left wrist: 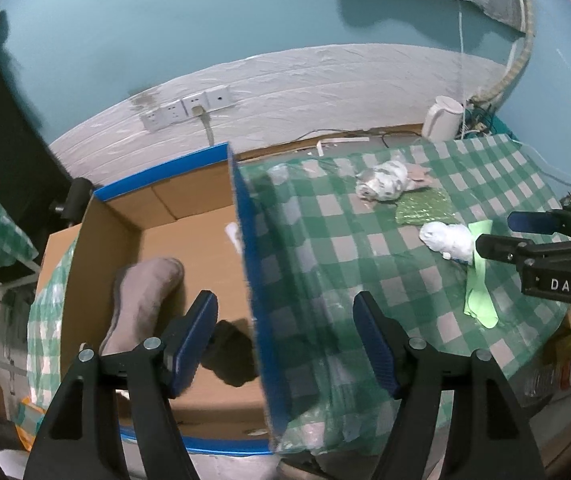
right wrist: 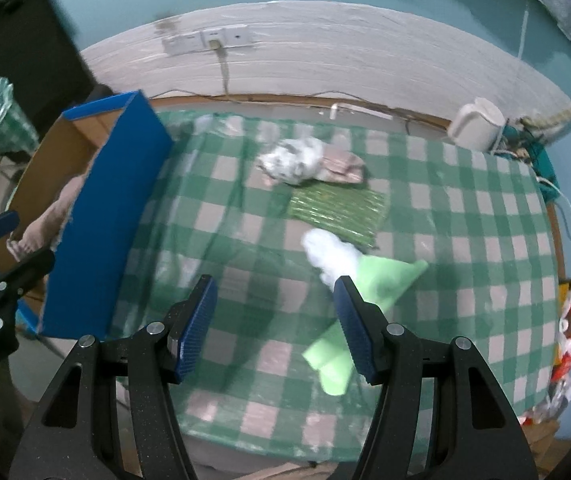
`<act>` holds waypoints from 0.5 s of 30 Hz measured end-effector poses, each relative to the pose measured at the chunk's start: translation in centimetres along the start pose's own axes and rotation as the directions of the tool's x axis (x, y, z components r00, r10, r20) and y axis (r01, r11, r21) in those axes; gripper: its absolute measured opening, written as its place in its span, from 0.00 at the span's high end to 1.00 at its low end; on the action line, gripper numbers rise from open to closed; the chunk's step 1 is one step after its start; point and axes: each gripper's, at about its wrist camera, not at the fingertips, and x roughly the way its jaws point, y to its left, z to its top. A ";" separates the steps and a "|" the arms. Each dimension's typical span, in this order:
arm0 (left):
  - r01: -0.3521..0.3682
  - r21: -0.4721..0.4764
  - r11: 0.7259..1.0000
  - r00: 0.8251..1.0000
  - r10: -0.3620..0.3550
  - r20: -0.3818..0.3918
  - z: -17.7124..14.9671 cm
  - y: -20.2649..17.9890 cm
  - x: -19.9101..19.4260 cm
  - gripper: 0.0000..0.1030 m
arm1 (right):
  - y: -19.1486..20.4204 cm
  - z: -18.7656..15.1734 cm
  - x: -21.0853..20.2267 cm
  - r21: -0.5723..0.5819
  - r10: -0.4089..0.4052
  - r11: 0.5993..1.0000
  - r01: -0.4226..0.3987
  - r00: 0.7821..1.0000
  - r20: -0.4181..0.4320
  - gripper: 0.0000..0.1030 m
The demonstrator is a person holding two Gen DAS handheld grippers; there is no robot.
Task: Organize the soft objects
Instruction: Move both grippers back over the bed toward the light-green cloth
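Grey sock [left wrist: 141, 300] in cardboard box [left wrist: 245, 264], both tools empty, jaws apart

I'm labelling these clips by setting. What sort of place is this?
Probably a lived-in home room: a table under a green-checked plastic cloth, a white electric kettle by the teal wall, and wall sockets.

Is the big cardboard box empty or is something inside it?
Not empty. The box already holds a grey sock, lying on its brown bottom.
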 end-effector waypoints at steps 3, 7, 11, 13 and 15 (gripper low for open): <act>0.004 0.016 1.000 1.000 -0.004 -0.004 0.0 -1.0 0.2 0.26 | -1.5 -0.6 0.6 0.025 -0.021 0.999 0.021 1.000 -0.009 0.41; 0.016 0.034 0.999 1.000 -0.015 -0.026 -0.2 -2.4 1.0 0.26 | -3.3 -1.5 2.2 0.055 -0.040 0.998 0.041 0.999 -0.032 0.41; 0.032 0.042 0.999 0.998 -0.030 -0.056 -0.3 -3.6 2.2 0.26 | -4.7 -2.5 4.1 0.090 -0.042 0.995 0.049 0.996 -0.076 0.41; 0.029 0.049 0.998 0.998 -0.026 -0.065 -0.4 -4.2 2.9 0.26 | -5.1 -2.9 4.9 0.103 -0.040 0.993 0.050 0.995 -0.091 0.41; 0.027 0.054 0.998 0.997 -0.023 -0.077 -0.4 -4.7 3.6 0.26 | -5.5 -3.3 5.8 0.112 -0.042 0.992 0.055 0.993 -0.108 0.41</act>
